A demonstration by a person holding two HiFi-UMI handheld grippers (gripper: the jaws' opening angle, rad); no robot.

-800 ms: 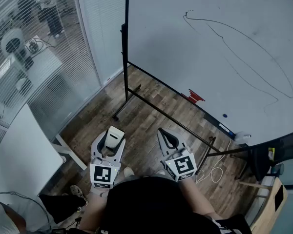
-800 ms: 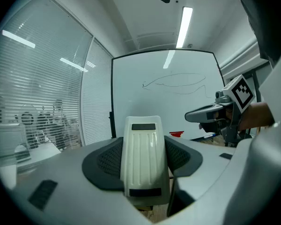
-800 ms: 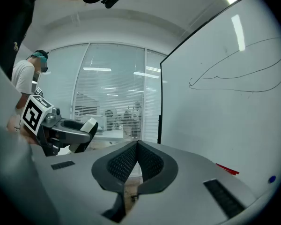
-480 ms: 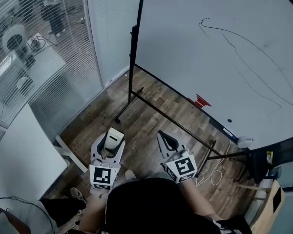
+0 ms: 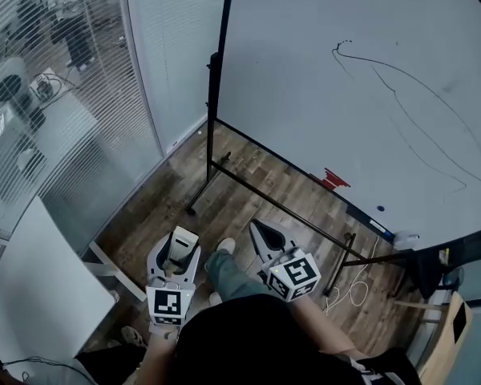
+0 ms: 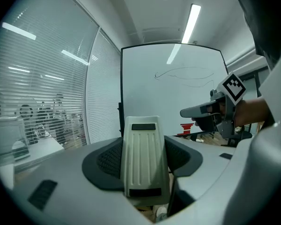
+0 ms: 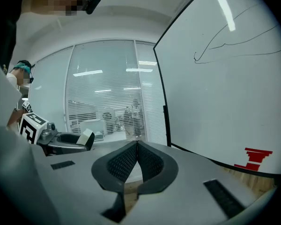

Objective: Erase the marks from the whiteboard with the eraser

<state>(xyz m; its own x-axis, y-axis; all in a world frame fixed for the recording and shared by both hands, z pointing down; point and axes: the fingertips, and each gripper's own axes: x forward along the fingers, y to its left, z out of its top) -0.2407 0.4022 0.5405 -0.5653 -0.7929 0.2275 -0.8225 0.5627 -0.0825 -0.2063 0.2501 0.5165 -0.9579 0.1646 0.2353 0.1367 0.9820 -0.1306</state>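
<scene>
**Clerk:** State of the left gripper?

**Inspector:** The left gripper (image 5: 180, 237) is clamped on the eraser (image 6: 143, 161). The pale ribbed block stands upright between the two dark pads, as it did half a second back.

**Clerk:** And the right?

**Inspector:** The right gripper (image 7: 136, 146) has its jaws pressed together with nothing between them. No change there.

**Clerk:** Where does the eraser sit relative to the board?

**Inspector:** Well apart from it. It is held low over the wooden floor (image 5: 240, 175), near the person's body. The whiteboard (image 5: 305, 70) stands ahead and to the right on its black stand (image 5: 218, 95).

**Clerk:** Condition of the board?

**Inspector:** The marks (image 5: 385, 63) are intact. A thin looping line runs from a small squiggle at upper left down towards the right edge. A red item (image 5: 334, 180) sits at the lower rim.

**Clerk:** What differs from the earlier frame?

**Inspector:** A leg (image 5: 234, 275) with a light shoe (image 5: 224, 247) now shows between the two grippers, stepped forward onto the floor. Before, only a shoe tip showed close to the body. Both grippers sit slightly lower in the head view. The board's left edge has held about the same place. The blinds (image 5: 64, 95) on the left have shifted only a little.
</scene>
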